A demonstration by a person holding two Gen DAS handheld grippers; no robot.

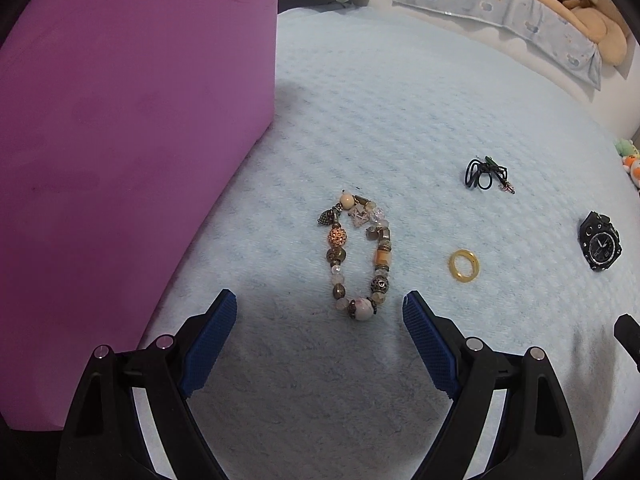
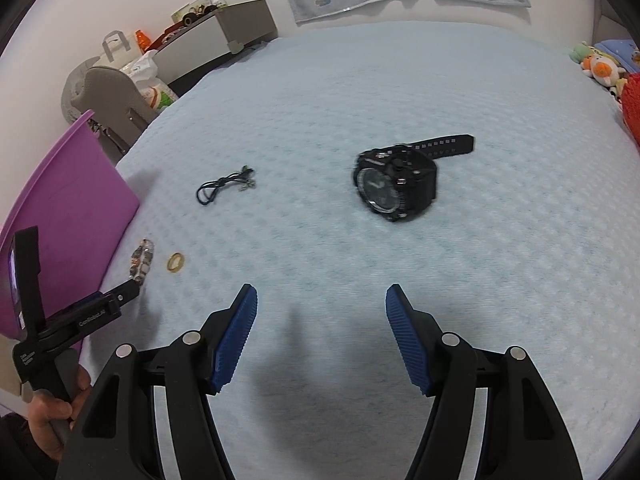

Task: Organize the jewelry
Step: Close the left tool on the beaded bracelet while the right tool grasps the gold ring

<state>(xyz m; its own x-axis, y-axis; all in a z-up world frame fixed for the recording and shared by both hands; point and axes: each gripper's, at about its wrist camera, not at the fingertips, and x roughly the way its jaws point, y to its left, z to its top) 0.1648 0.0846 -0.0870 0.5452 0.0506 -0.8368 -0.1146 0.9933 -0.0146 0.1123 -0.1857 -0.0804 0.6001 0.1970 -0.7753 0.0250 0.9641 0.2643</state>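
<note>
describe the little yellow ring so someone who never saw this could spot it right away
Start at the tall purple box standing on the pale blue bedspread; beside it lies a beaded bracelet. Just past the bracelet, on the side toward the black wristwatch, sits the ring. It is the only plain, smooth yellow band, smaller than everything around it.

The left gripper [image 1: 320,308] is held low with its jaws spread wide and nothing gripped between them. Its blue ribbed pads [image 1: 212,340] are angled outward, near the bottom of the left wrist view. The right gripper [image 2: 321,300] is likewise held with its jaws wide apart and nothing between the blue pads [image 2: 236,336]. In the right wrist view the left gripper is seen at the far left, its handle clasped from below by the person's left hand [image 2: 52,412].
</note>
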